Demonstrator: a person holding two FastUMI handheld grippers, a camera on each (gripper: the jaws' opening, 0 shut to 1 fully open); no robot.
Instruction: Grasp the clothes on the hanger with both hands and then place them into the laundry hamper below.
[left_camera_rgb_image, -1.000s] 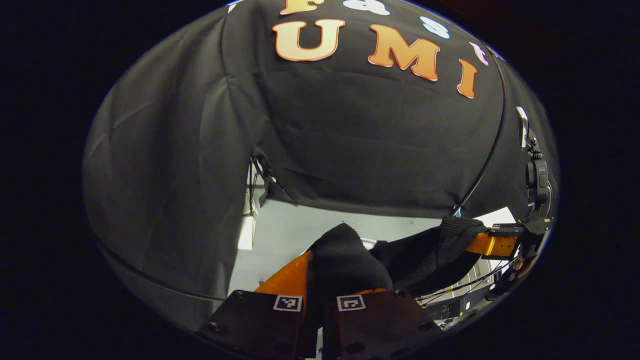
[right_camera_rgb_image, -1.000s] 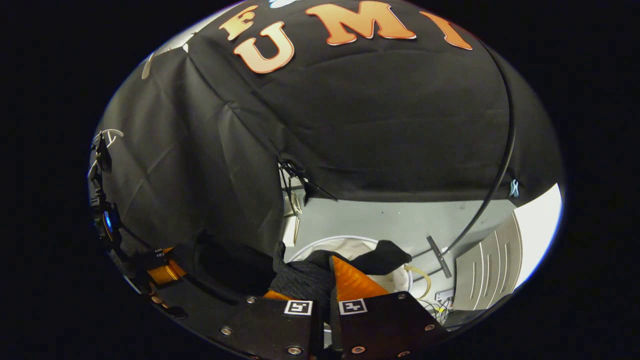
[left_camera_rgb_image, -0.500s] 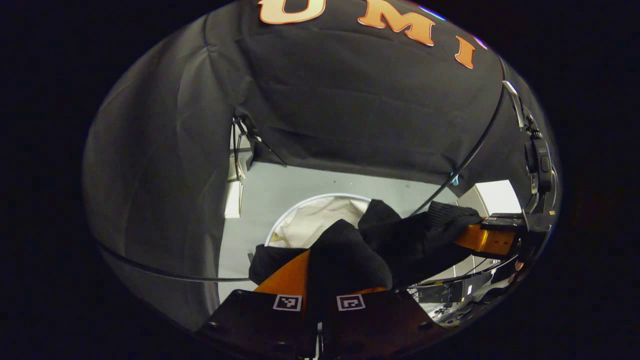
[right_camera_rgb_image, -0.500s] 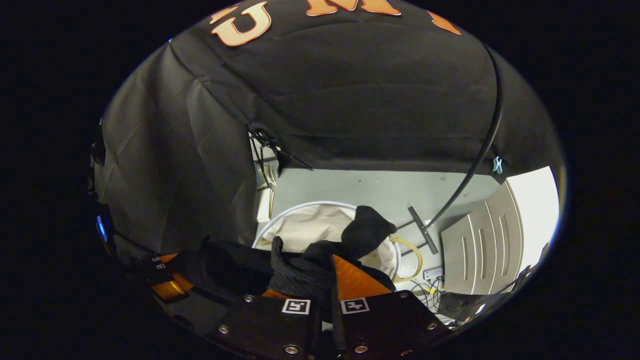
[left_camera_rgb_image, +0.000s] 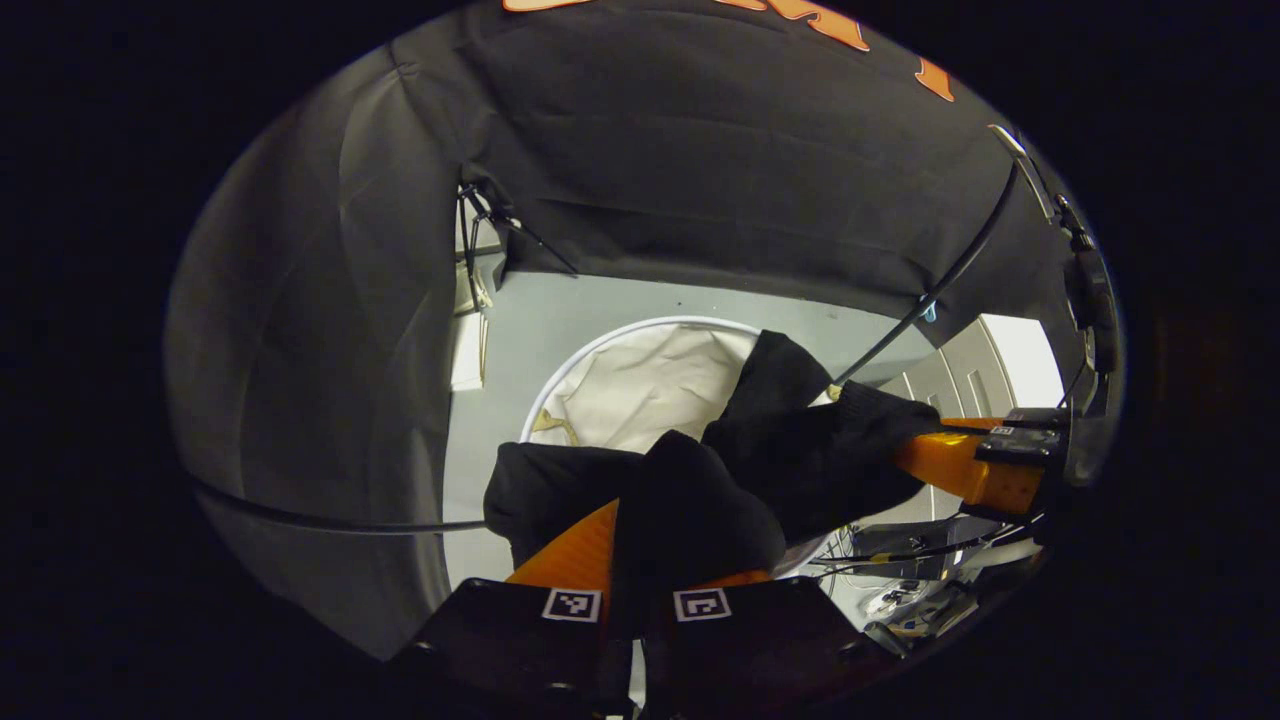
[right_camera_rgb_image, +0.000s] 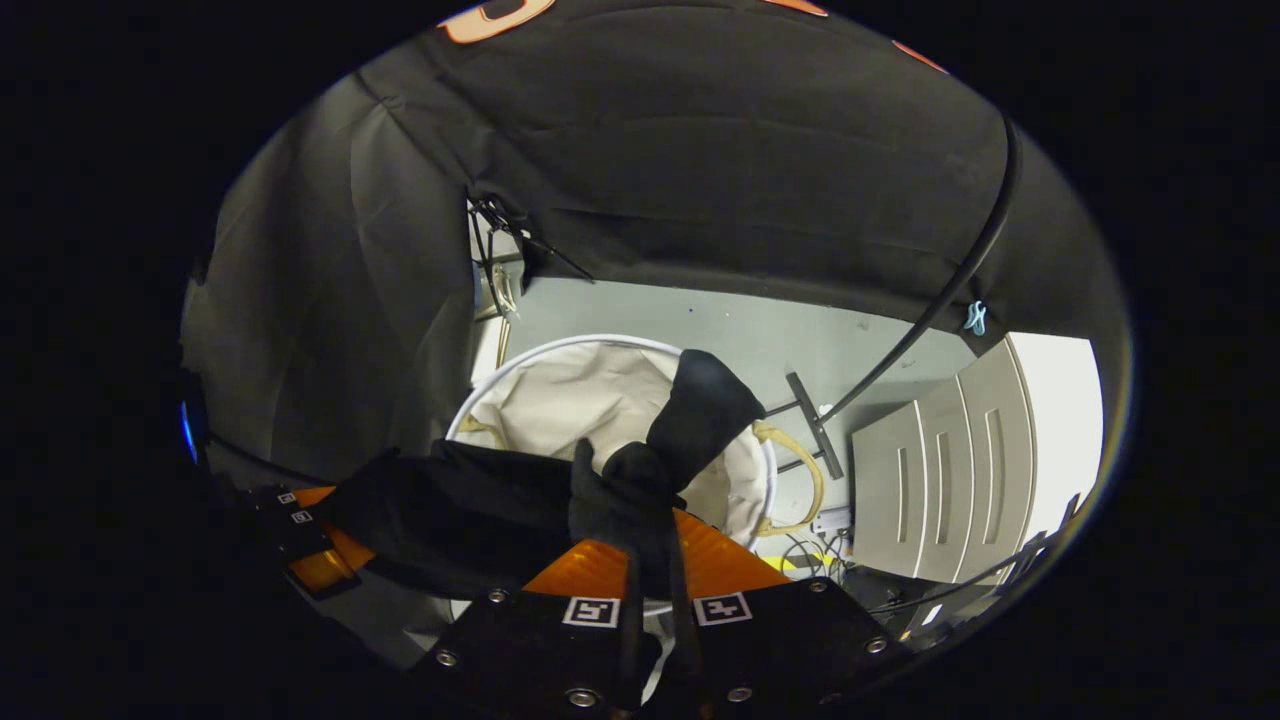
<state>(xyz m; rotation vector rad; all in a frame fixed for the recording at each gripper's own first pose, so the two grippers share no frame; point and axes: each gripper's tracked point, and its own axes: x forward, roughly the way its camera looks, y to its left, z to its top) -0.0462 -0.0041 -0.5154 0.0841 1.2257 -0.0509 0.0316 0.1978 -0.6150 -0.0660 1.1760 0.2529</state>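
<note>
Bottom centre of the left gripper view: left gripper (left_camera_rgb_image: 640, 560) fingers are clenching black clothes (left_camera_rgb_image: 790, 450). Right gripper (right_camera_rgb_image: 650, 560) is pinching the same garment (right_camera_rgb_image: 640, 490), which is hanging above the white laundry hamper (right_camera_rgb_image: 480, 400) at mid-frame. Risk: a trailing end draping over the rim if released off-centre.

The left gripper (left_camera_rgb_image: 640, 545) fingers clamp black clothes (left_camera_rgb_image: 790, 450) above the white laundry hamper (left_camera_rgb_image: 640, 385).
</note>
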